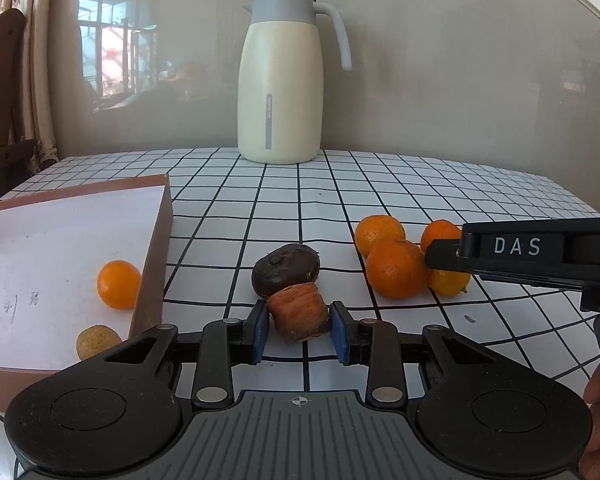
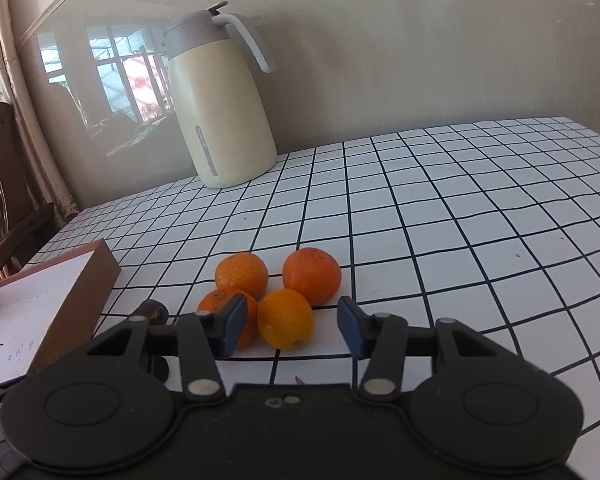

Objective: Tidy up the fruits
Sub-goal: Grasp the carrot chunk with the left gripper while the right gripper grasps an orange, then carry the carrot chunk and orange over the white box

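Gripping a carrot stub (image 1: 300,312), the left gripper (image 1: 300,330) has both blue pads pressed to its sides, low over the checked cloth (image 1: 380,192). A dark root (image 1: 286,268) lies touching the stub's far end. The right gripper (image 2: 292,326) stands with jaws apart around a yellow-orange citrus (image 2: 286,318); a gap shows at the right pad (image 2: 350,320), so no grip is confirmed. Three oranges (image 2: 312,274) cluster touching behind and left of that fruit. A brown box (image 1: 156,264) sits on the left, holding one orange fruit (image 1: 118,284) and a smaller dull-yellow fruit (image 1: 98,340). A cream jug (image 1: 280,92) stands upright at the cloth's far edge against the wall.
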Action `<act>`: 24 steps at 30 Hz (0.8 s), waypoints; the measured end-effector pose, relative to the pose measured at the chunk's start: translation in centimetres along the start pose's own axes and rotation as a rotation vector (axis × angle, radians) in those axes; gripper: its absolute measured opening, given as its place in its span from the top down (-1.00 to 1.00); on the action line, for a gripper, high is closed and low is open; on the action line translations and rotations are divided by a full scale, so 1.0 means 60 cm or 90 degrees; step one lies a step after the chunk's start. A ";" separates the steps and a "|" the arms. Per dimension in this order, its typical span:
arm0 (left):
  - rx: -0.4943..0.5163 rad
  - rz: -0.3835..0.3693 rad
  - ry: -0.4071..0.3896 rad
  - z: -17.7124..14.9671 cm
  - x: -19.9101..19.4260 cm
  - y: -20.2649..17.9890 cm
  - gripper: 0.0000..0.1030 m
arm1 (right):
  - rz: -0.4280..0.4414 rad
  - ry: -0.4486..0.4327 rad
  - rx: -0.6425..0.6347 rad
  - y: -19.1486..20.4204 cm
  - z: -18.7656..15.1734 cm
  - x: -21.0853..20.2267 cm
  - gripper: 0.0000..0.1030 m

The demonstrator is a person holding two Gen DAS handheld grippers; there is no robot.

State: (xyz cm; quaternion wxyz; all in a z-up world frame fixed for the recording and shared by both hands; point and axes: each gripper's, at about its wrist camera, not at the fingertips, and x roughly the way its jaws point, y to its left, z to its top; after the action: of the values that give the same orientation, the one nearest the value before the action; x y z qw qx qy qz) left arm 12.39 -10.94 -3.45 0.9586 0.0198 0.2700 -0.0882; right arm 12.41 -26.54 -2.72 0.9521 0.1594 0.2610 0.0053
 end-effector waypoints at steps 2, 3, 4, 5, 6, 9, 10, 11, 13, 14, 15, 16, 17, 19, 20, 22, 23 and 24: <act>0.001 0.000 0.002 0.001 0.001 0.000 0.35 | -0.010 -0.007 0.008 -0.004 -0.001 -0.003 0.44; -0.001 0.000 0.002 0.001 0.001 0.000 0.35 | -0.012 -0.008 0.009 -0.004 -0.002 -0.003 0.44; 0.001 0.001 0.002 0.001 0.001 -0.001 0.35 | -0.009 -0.003 0.004 -0.002 -0.001 0.000 0.43; 0.002 0.002 0.002 0.002 0.001 -0.001 0.35 | -0.005 0.004 0.001 0.001 -0.001 0.004 0.42; 0.000 0.001 0.002 0.002 0.002 -0.001 0.35 | -0.006 0.004 -0.001 0.004 -0.003 0.005 0.42; -0.004 -0.001 0.002 0.002 0.001 0.001 0.35 | -0.009 0.002 0.004 0.006 0.000 0.010 0.42; -0.004 -0.001 0.002 0.002 0.001 0.001 0.35 | -0.006 0.004 0.014 0.003 0.001 0.013 0.41; -0.005 -0.002 0.002 0.001 0.001 0.002 0.35 | -0.001 0.007 0.027 0.000 0.002 0.015 0.40; -0.011 -0.005 0.003 0.002 0.002 0.003 0.35 | 0.006 0.013 0.048 -0.005 0.003 0.017 0.40; -0.012 -0.006 0.003 0.001 0.002 0.004 0.35 | 0.009 0.013 0.051 -0.007 0.002 0.017 0.44; -0.012 -0.006 0.003 0.001 0.003 0.004 0.35 | 0.014 0.014 0.055 -0.008 0.002 0.018 0.46; -0.012 -0.006 0.003 0.001 0.003 0.004 0.35 | 0.021 0.015 0.059 -0.009 0.001 0.017 0.56; -0.011 -0.006 0.003 0.001 0.003 0.004 0.35 | 0.025 0.016 0.057 -0.009 0.001 0.016 0.56; -0.009 -0.004 0.002 0.000 0.003 0.003 0.35 | 0.015 0.009 0.041 -0.005 -0.002 0.011 0.57; -0.009 -0.004 0.002 -0.001 0.003 0.003 0.35 | 0.013 0.008 0.031 -0.003 -0.004 0.009 0.57; -0.011 -0.003 0.002 -0.001 0.002 0.003 0.34 | -0.001 0.006 0.002 0.003 -0.005 0.002 0.57; -0.010 -0.002 0.002 -0.002 0.002 0.003 0.34 | -0.012 0.002 -0.015 0.005 -0.006 -0.002 0.57; -0.008 -0.001 0.002 -0.002 0.001 0.002 0.34 | -0.020 0.001 -0.026 0.004 -0.007 -0.007 0.57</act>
State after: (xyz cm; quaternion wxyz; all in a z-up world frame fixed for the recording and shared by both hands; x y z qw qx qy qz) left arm 12.42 -10.83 -3.58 0.9582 0.0138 0.2723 -0.0870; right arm 11.88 -26.22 -2.78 0.9549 0.1361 0.2637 -0.0042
